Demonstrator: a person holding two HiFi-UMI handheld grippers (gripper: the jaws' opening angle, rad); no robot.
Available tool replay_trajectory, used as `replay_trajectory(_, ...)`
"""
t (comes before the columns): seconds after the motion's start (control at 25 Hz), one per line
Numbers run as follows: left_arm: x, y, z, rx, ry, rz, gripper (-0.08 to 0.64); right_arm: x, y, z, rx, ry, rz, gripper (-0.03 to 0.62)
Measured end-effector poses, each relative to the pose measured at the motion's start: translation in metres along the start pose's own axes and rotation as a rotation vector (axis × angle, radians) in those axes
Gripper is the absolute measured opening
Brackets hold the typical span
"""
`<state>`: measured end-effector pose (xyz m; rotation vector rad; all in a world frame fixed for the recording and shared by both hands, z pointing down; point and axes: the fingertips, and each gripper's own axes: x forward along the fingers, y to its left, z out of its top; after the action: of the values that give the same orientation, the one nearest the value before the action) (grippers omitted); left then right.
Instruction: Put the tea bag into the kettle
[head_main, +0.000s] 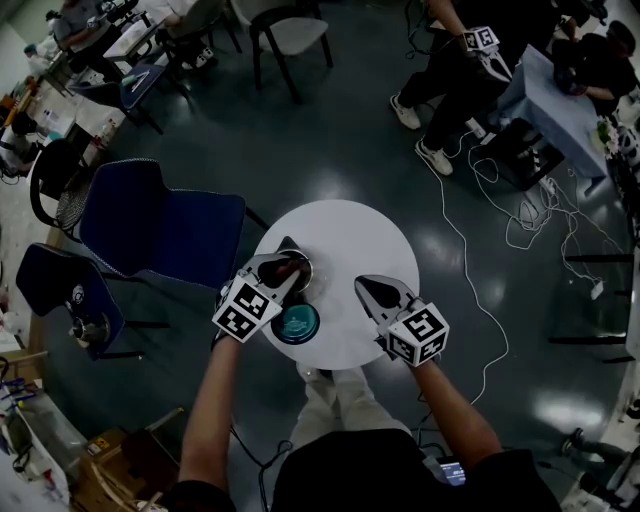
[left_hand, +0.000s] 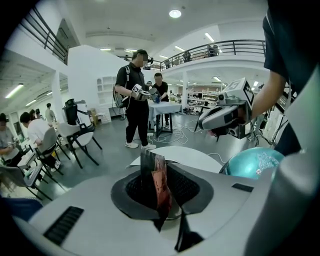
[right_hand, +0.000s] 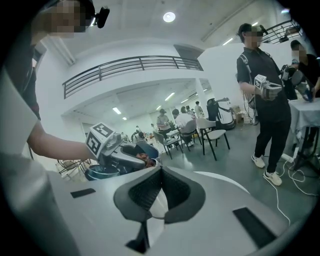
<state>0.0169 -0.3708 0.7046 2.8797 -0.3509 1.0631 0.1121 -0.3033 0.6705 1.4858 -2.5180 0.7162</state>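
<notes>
The tea bag (left_hand: 158, 186), a red-brown packet, stands upright between the pads of my left gripper (left_hand: 159, 167), which is shut on it. In the head view that gripper (head_main: 288, 264) holds the tea bag (head_main: 286, 268) right over the open mouth of the steel kettle (head_main: 304, 272) on the round white table (head_main: 350, 235). A teal lid (head_main: 296, 323) lies on the table just in front of the kettle. My right gripper (head_main: 366, 286) hovers over the table's right half, shut with nothing in it. The right gripper view shows its jaws (right_hand: 159, 173) closed and the left gripper (right_hand: 121, 155) off to the left.
Blue chairs (head_main: 160, 225) stand close to the table's left side. Cables (head_main: 520, 215) trail over the floor to the right. People stand and sit farther off, one by a blue-clothed table (head_main: 560, 105). The teal lid (left_hand: 256, 162) also appears at the right of the left gripper view.
</notes>
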Motion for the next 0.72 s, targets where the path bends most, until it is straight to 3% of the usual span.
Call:
replay_trajectory(0.48,-0.018,0.002,0.015,0.050,-0.004,0.023,0.080,-0.007,0.000,-0.009,0.012,0.012,-0.007,0.015)
replay_trajectory(0.72,-0.021,-0.004,0.014,0.059,0.017,0.016,0.036,-0.011,0.003,-0.012,0.012,0.011,-0.003,0.015)
